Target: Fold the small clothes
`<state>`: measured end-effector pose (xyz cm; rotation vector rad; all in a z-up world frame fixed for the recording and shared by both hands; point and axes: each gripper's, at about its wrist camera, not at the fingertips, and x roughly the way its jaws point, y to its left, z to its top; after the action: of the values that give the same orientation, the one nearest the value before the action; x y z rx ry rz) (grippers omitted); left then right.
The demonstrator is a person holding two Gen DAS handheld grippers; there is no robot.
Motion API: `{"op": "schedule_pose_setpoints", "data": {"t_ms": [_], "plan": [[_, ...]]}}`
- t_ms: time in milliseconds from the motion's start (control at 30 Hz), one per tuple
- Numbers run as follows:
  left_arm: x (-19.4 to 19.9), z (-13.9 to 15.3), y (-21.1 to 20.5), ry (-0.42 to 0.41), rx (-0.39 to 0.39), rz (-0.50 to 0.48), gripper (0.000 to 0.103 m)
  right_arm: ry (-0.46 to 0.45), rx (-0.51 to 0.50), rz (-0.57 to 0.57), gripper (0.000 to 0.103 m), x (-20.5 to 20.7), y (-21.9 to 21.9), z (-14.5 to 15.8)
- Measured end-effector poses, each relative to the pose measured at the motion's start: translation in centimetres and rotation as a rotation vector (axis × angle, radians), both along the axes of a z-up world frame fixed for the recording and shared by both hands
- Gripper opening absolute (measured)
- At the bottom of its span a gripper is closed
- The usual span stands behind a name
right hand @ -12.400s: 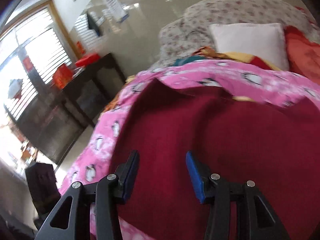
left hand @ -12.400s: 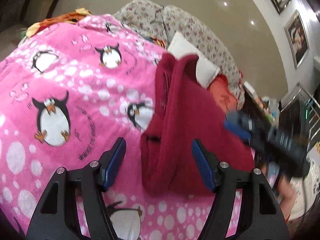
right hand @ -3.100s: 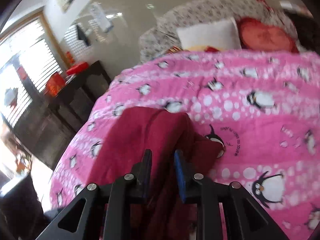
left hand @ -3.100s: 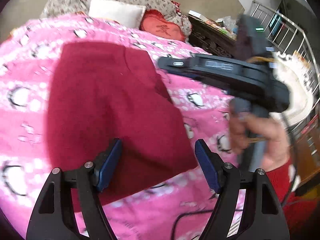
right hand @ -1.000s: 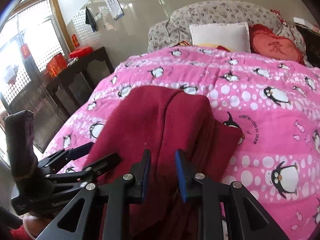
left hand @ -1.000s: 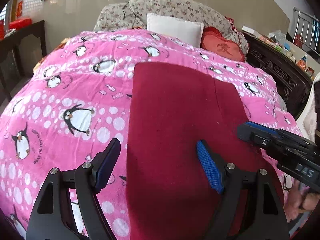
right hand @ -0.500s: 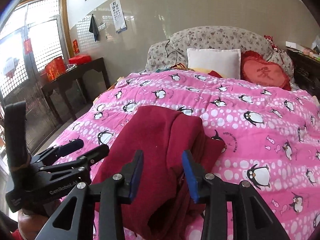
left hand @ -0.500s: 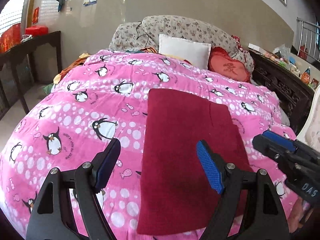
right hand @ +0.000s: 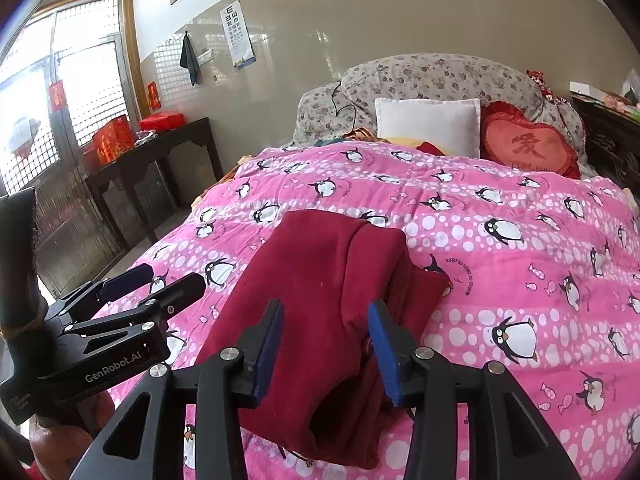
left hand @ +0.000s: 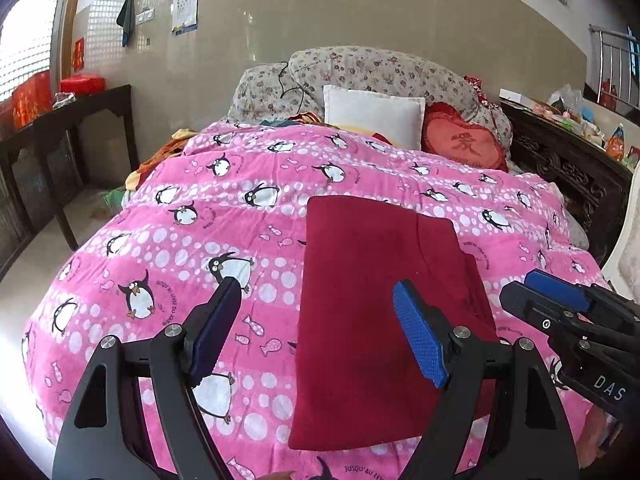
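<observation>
A folded red garment point(left hand: 376, 304) lies flat on the pink quilt point(left hand: 180, 240) of a bed. Both grippers, left point(left hand: 316, 328) and right point(right hand: 326, 344), hover above it, jaws wide open and empty, apparently released after folding.

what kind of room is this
Most likely a home bedroom: a bed under a pink penguin quilt, a white pillow against floral cushions, and a dark wooden side table.
</observation>
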<state>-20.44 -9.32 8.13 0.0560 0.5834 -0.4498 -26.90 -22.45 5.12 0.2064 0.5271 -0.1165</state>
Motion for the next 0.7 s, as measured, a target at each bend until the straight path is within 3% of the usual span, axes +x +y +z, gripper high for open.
{"op": "schedule_pose_setpoints", "data": {"t_ms": [700], "plan": [[-0.31,-0.27,-0.95,-0.015,0.041,0.015,0.079,0.017,0.027,0.004,0.043,0.40,-0.33,-0.66]]}}
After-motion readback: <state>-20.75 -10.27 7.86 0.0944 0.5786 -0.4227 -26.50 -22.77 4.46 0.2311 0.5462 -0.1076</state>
